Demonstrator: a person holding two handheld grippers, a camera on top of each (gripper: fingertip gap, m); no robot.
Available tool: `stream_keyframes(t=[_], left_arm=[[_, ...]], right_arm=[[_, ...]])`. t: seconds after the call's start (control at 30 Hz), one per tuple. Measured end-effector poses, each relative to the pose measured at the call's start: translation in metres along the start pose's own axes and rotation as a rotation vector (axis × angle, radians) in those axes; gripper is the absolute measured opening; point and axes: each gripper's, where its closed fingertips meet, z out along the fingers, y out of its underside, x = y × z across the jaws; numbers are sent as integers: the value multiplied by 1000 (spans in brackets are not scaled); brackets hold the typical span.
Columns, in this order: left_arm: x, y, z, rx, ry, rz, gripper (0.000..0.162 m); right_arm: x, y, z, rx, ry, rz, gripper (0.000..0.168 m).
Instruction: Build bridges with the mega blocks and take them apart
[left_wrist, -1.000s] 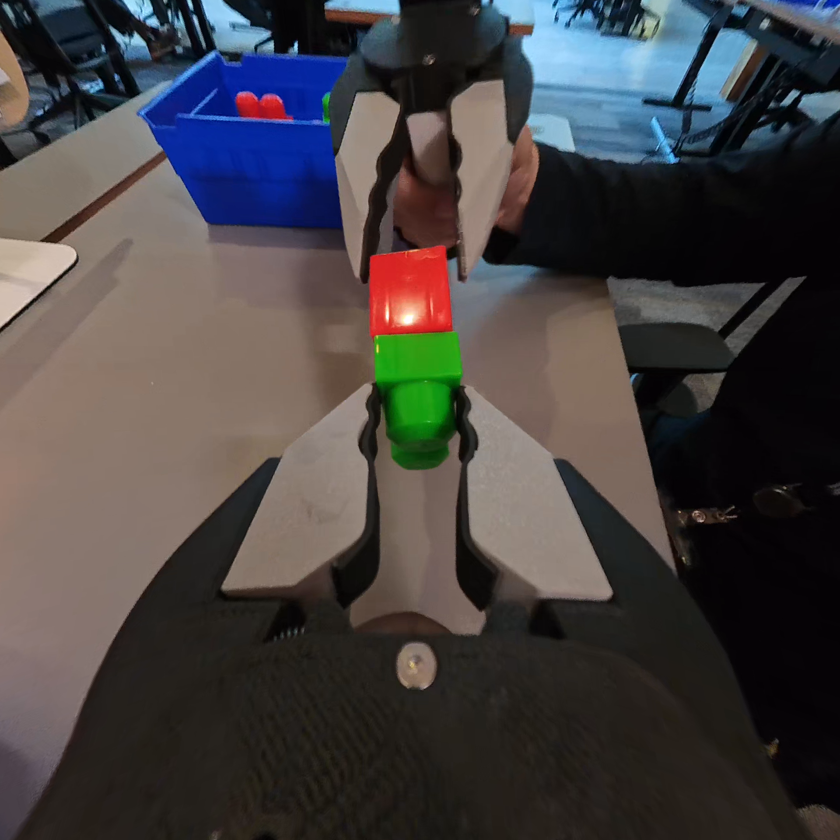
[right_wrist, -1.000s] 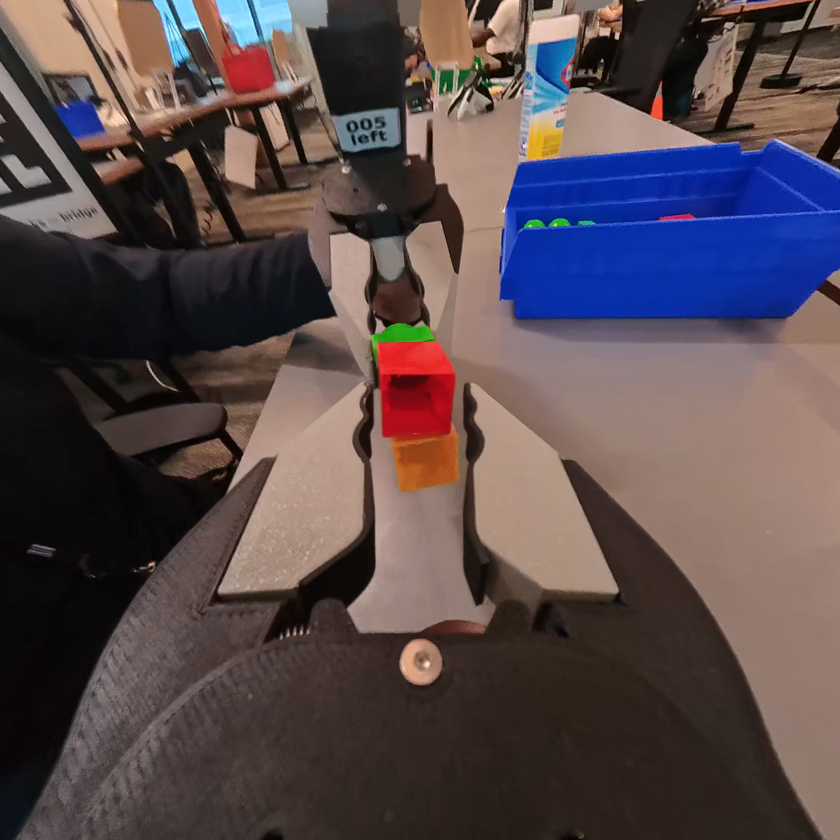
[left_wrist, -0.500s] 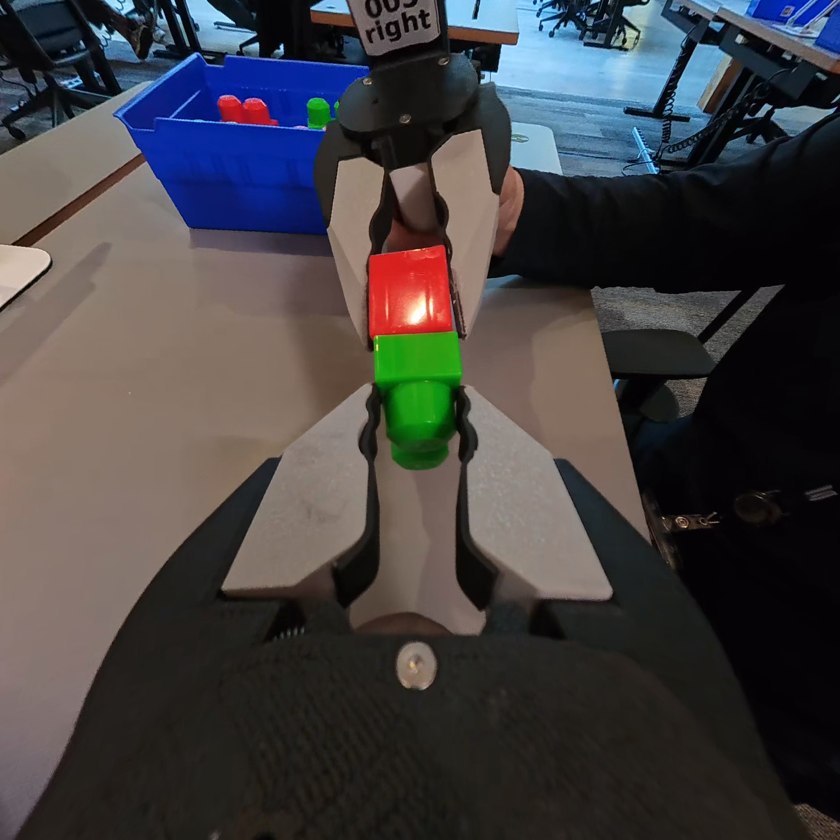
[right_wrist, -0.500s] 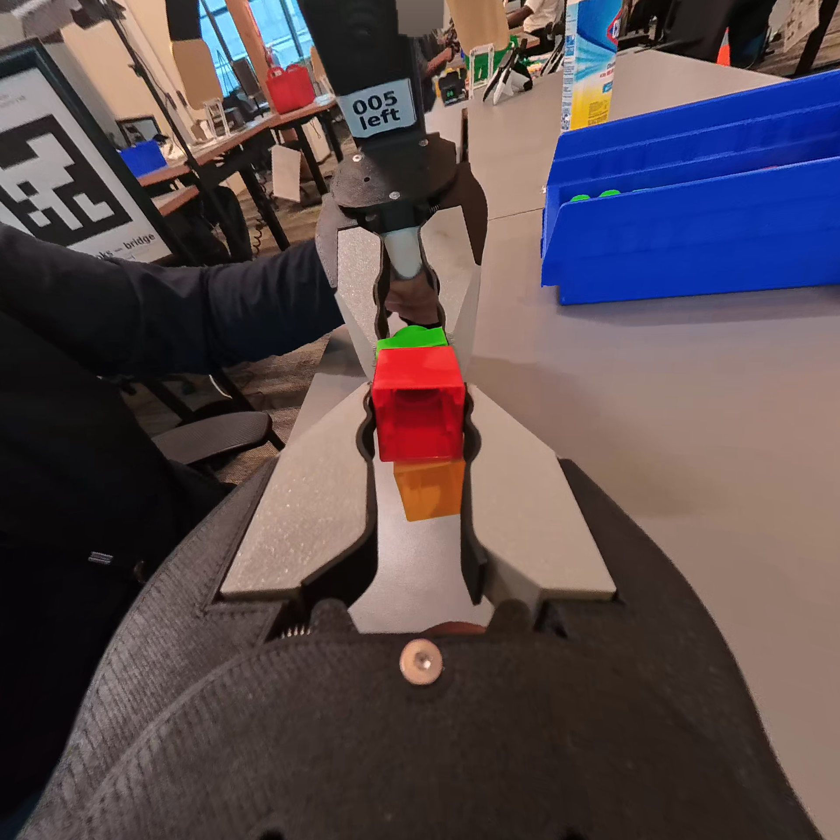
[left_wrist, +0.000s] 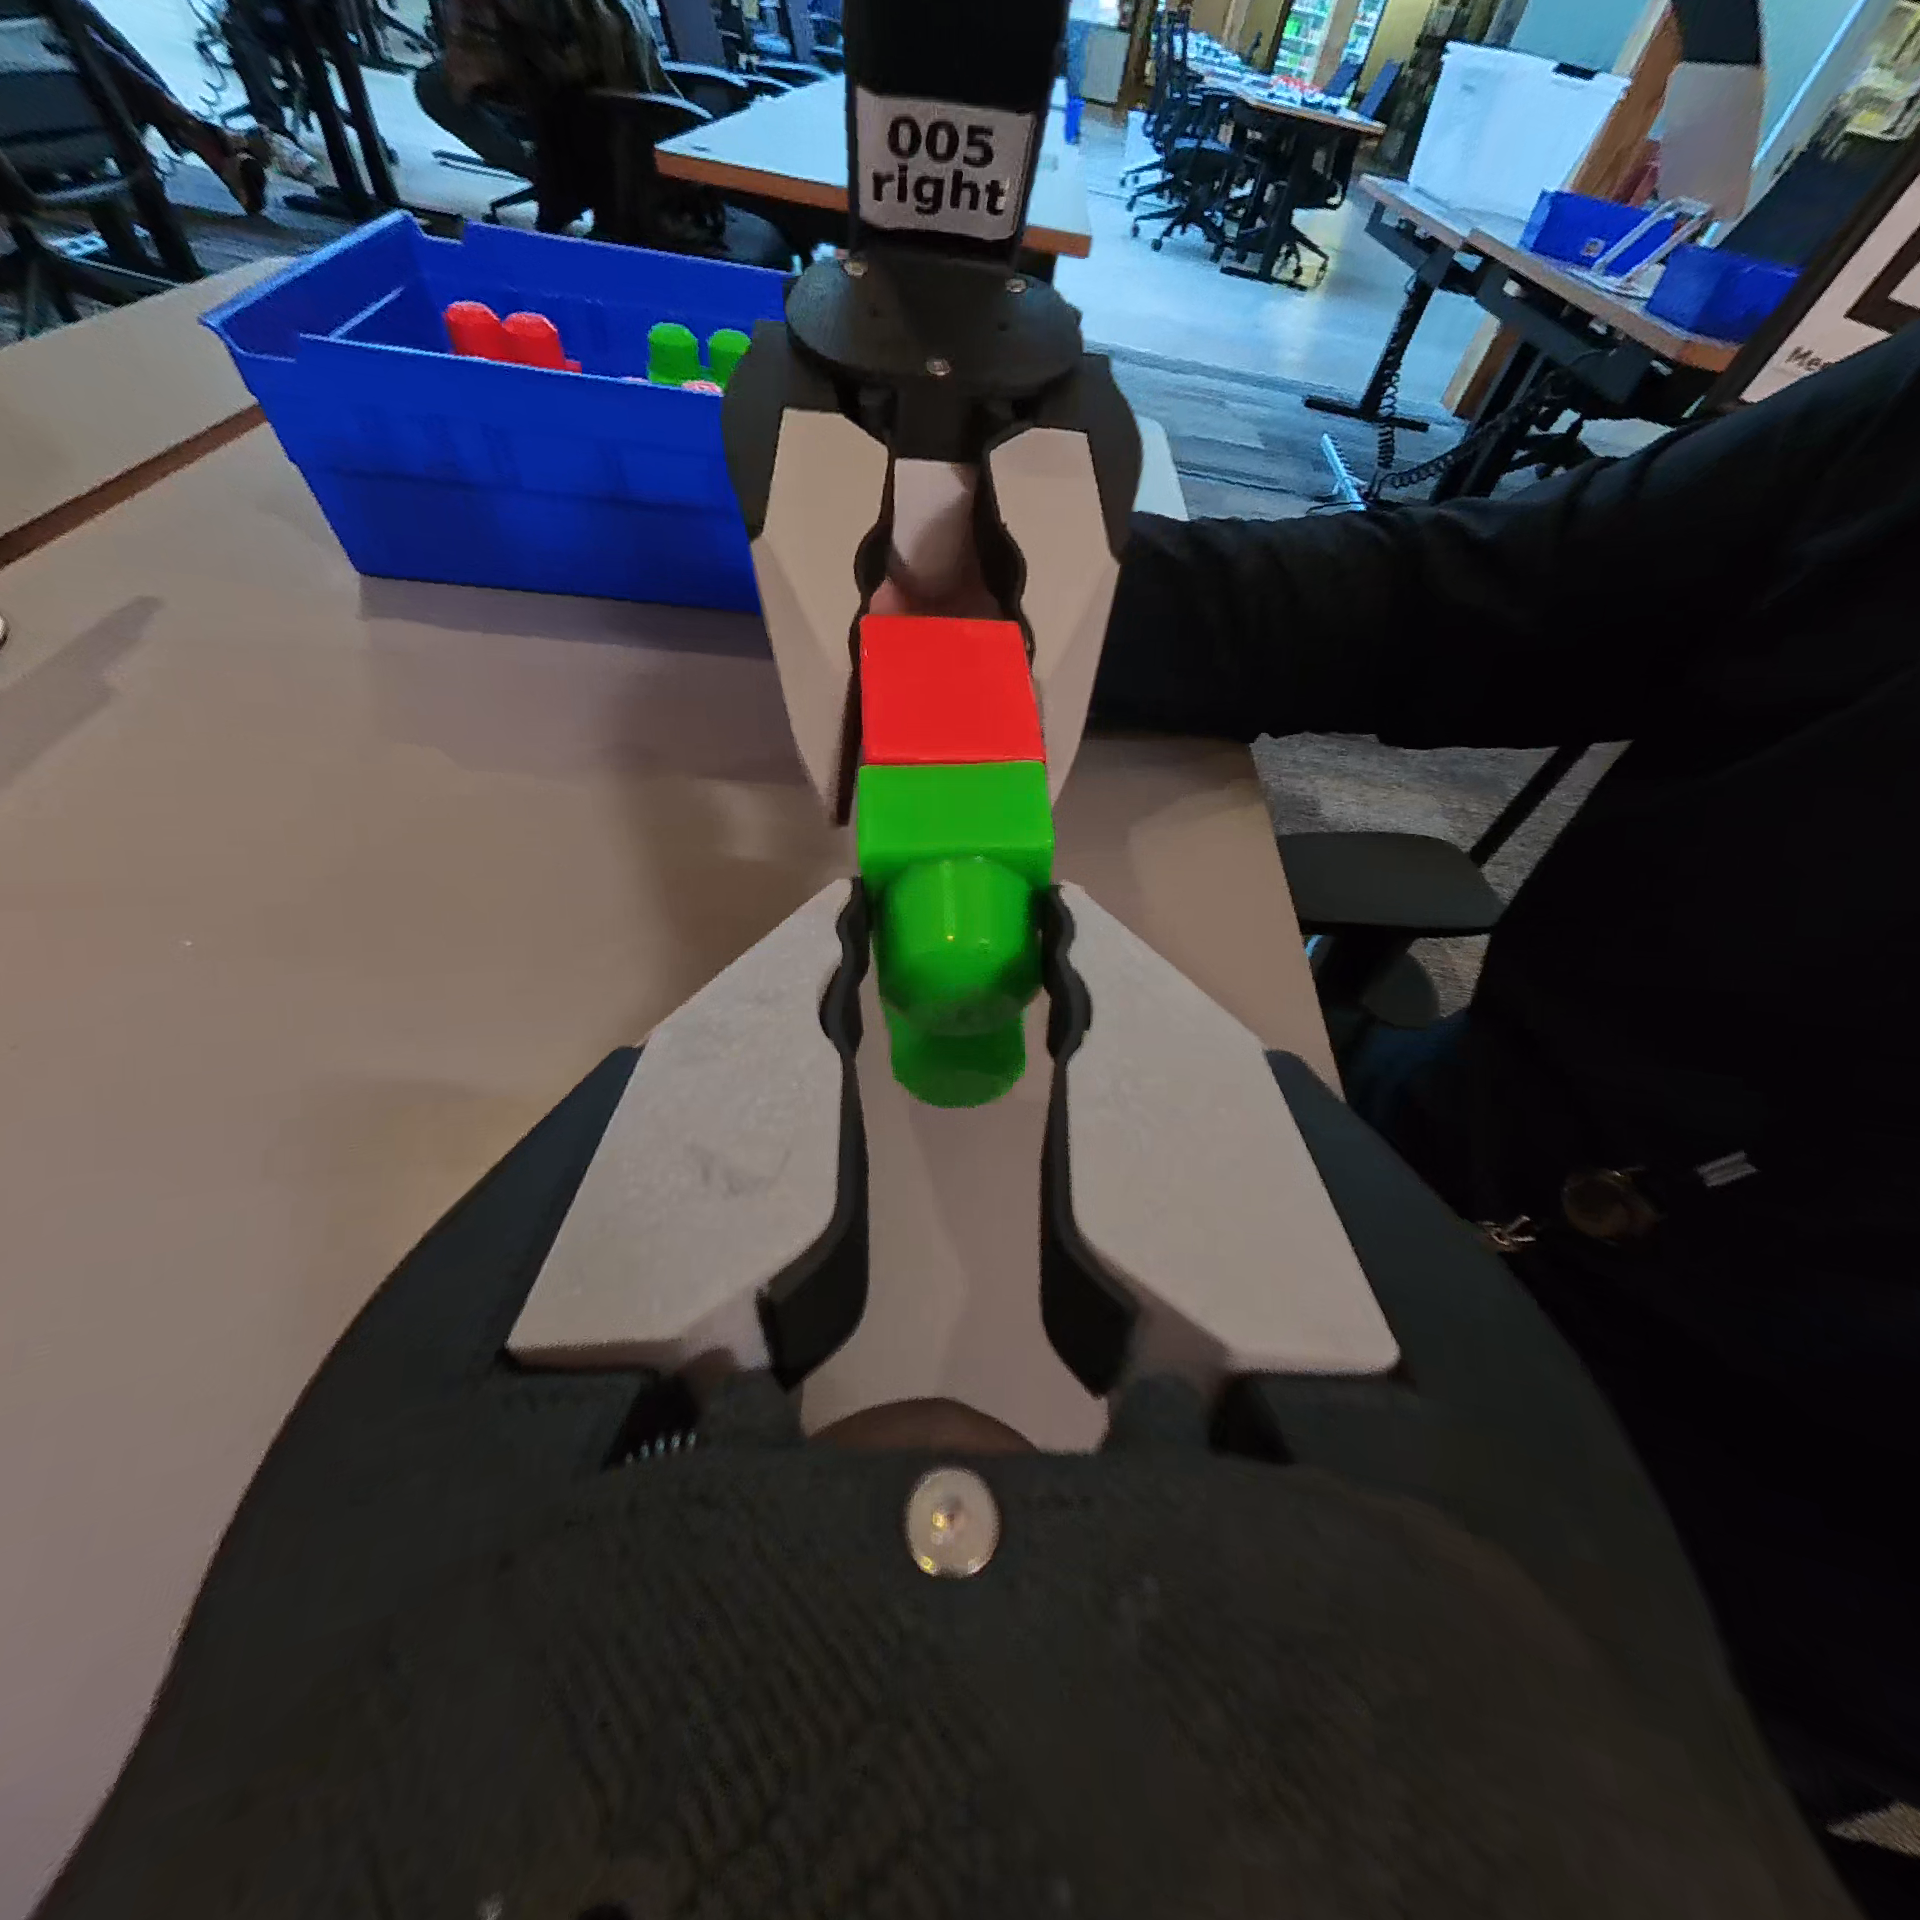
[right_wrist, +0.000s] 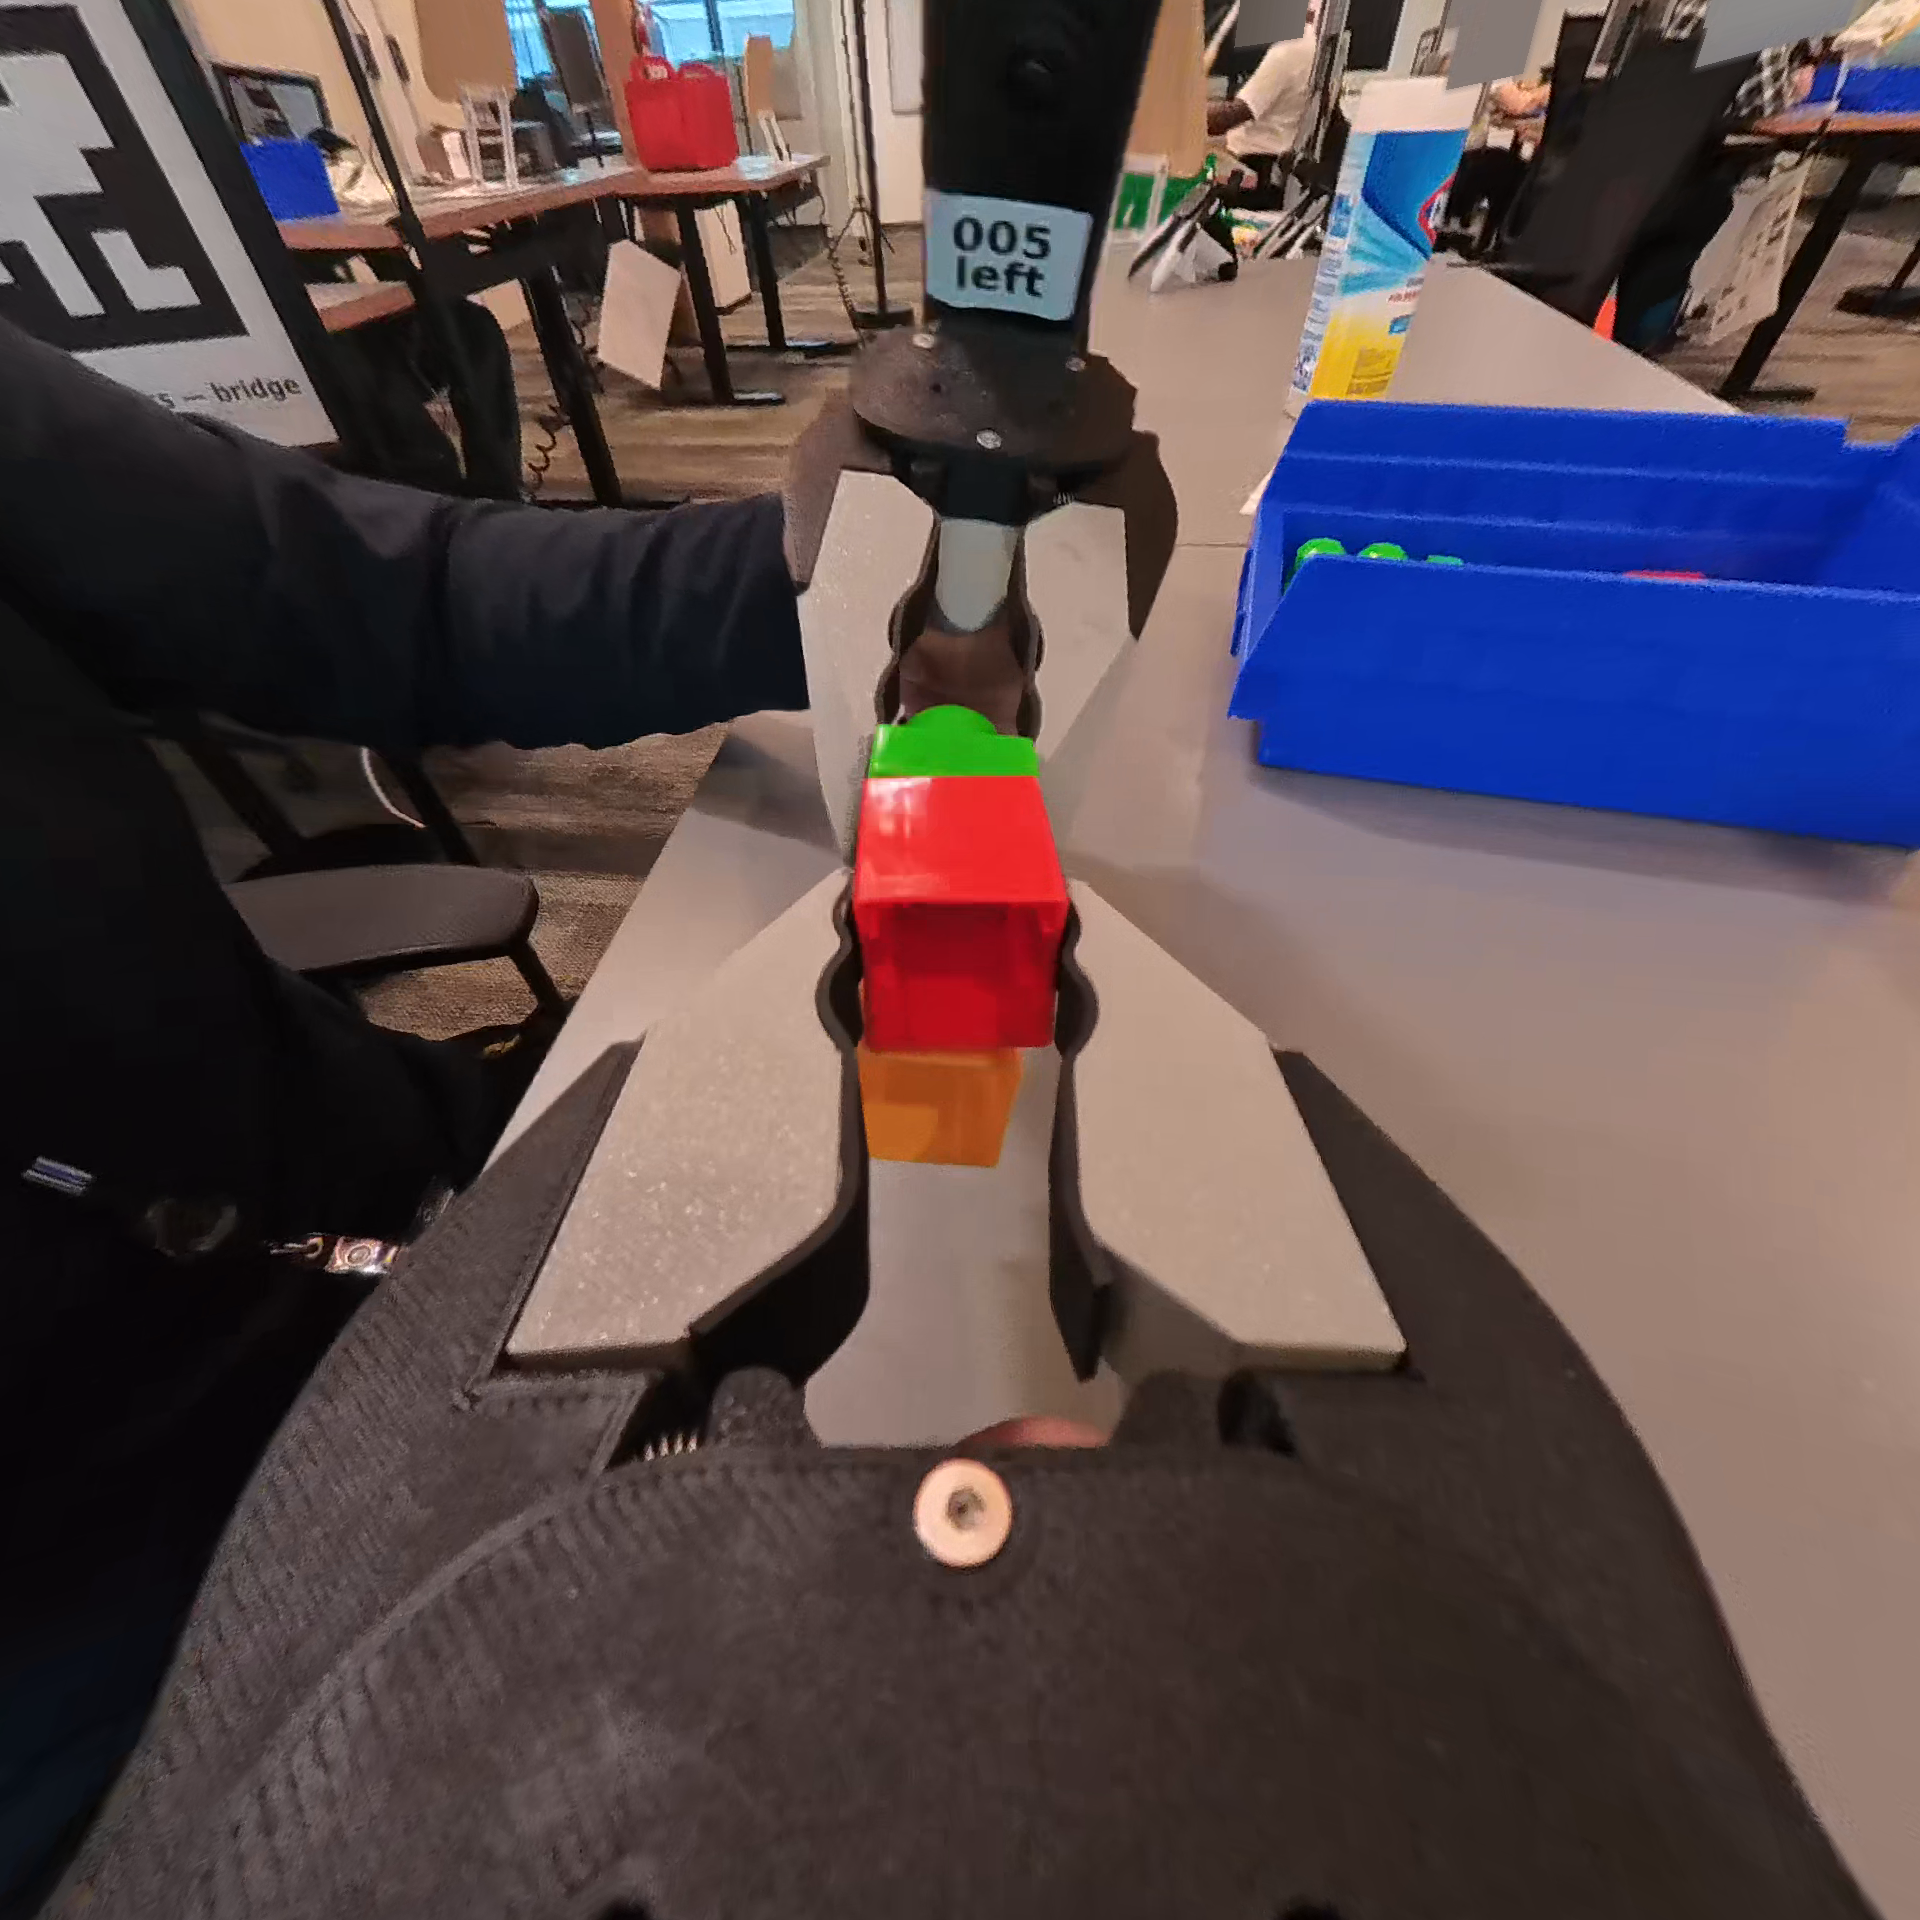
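Open office behind, rows of desks and chairs; up front a grey table (left_wrist: 312, 935) carrying one blue bin (left_wrist: 499, 468) near its far edge. In the bin, seen from the left wrist view: two red studs (left_wrist: 504, 338) and two green studs (left_wrist: 696, 353) poking above the rim; the rest of the contents hidden. Behind the bin in the right wrist view, one tall wipes canister (right_wrist: 1371, 249).

Held above the table edge between two facing grippers, one joined pair of blocks: one green block (left_wrist: 951, 831) and one red block (left_wrist: 951, 691), pressed face to face. Left gripper (left_wrist: 954, 966) closed down on the green block's single stud, fingers snug on either side. Right gripper (right_wrist: 956, 966) clamped on the red block's side walls, hollow underside facing the camera. Below the red block in the right wrist view, one orange block (right_wrist: 935, 1101); cannot tell whether attached or lying apart. One dark sleeve (right_wrist: 416, 603) reaching to each gripper.
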Motion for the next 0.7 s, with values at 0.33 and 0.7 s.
stream_keyframes(t=[0.33,0.7], left_arm=[[-4,-5,-5,-8,-118,44,30],[-6,-11,-4,-1,-97,33,31]], right_arm=[[5,-7,3,107,-45,202,33],[7,-13,0,135,-56,171,33]])
